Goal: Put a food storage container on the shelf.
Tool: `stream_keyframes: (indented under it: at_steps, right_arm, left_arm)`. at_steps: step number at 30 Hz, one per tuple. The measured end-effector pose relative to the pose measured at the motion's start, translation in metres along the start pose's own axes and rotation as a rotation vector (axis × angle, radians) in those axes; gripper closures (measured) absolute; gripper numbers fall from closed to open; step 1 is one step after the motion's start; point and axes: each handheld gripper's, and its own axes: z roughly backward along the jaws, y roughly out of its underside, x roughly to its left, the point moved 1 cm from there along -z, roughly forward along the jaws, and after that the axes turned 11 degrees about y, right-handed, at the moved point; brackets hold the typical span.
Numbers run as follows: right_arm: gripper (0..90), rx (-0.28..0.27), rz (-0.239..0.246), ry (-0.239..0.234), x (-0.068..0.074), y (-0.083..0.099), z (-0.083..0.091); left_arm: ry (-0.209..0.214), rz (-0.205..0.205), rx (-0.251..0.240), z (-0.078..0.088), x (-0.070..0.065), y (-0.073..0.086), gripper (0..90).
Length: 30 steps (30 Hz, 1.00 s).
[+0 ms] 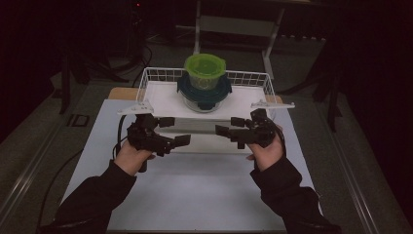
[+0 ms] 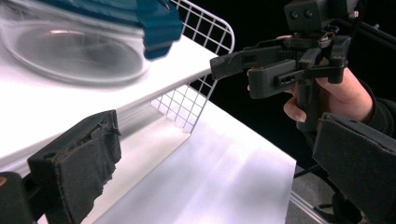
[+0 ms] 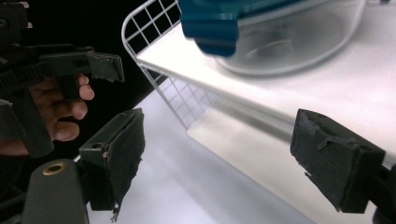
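Note:
A white wire basket (image 1: pixel 152 78) with a white floor stands at the table's far side. In it sits a clear glass bowl (image 1: pixel 204 102) under a dark teal lid (image 1: pixel 187 90), with a green-lidded tub (image 1: pixel 205 68) stacked on top. My left gripper (image 1: pixel 174 130) hovers open just before the basket's near edge, left of the bowl. My right gripper (image 1: pixel 229 126) is open opposite it, on the right. Nothing lies between either pair of pads. In the left gripper view, the left gripper (image 2: pixel 219 163) frames the basket's corner (image 2: pixel 187 107) and the bowl (image 2: pixel 79 51). In the right gripper view, the right gripper (image 3: pixel 226 158) faces the bowl (image 3: pixel 299 42).
The white tabletop (image 1: pixel 195 195) stretches toward the person, whose dark sleeves come in from the bottom. A pale frame or stand (image 1: pixel 234 24) rises behind the basket on the dark floor. Cables trail off the table's left side (image 1: pixel 58 170).

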Motion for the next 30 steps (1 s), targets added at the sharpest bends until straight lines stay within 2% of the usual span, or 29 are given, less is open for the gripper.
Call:
stream_keyframes:
  at_steps: [1,2,3,5,8,10,13,16,18,20,22,26,30]
  right_arm:
    - [17.3,-0.002,0.002,0.000,0.000,0.004,0.000]
    - [17.3,-0.002,0.002,0.000,0.000,0.004,0.000]
    - [17.3,-0.001,0.005,0.001,0.000,0.014,0.000]
    - [17.3,0.002,0.012,0.002,0.000,0.022,0.000]
    - [17.3,0.011,0.018,0.003,0.001,0.029,-0.001]
    - [17.3,0.019,0.029,0.006,0.001,0.043,-0.003]
    - [17.3,0.026,0.031,0.003,0.000,0.055,-0.006]
    - [17.5,0.041,0.035,0.002,-0.002,0.068,-0.010]
    - [17.5,0.048,0.029,-0.001,-0.005,0.076,-0.012]
    - [17.5,0.051,0.021,-0.003,-0.008,0.082,-0.012]
    - [17.5,0.047,0.016,-0.009,-0.010,0.087,-0.012]
    - [17.4,0.039,0.024,-0.010,-0.015,0.099,-0.011]
    - [17.3,0.039,0.031,-0.026,-0.020,0.111,-0.009]
  left_arm:
    - [0.000,0.000,0.000,0.000,0.000,0.000,0.6]
    - [0.014,-0.021,0.003,-0.002,-0.001,0.009,0.6]
    - [0.013,-0.028,0.008,-0.002,-0.001,0.013,0.6]
    - [0.021,-0.039,0.014,-0.004,-0.003,0.020,0.6]
    - [0.023,-0.039,0.027,-0.005,-0.003,0.029,0.6]
    - [0.024,-0.029,0.033,-0.007,-0.002,0.040,0.6]
    - [0.056,-0.014,0.038,-0.008,0.000,0.052,0.6]
    - [0.061,-0.017,0.047,-0.009,0.000,0.059,0.6]
    - [0.063,-0.030,0.067,-0.009,0.000,0.068,0.6]
    - [0.076,-0.039,0.066,-0.010,-0.001,0.073,0.6]
    - [0.072,-0.055,0.071,-0.010,-0.001,0.079,0.6]
    - [0.091,-0.046,0.080,-0.011,-0.001,0.091,0.6]
    - [0.088,-0.045,0.107,-0.013,0.001,0.105,0.6]
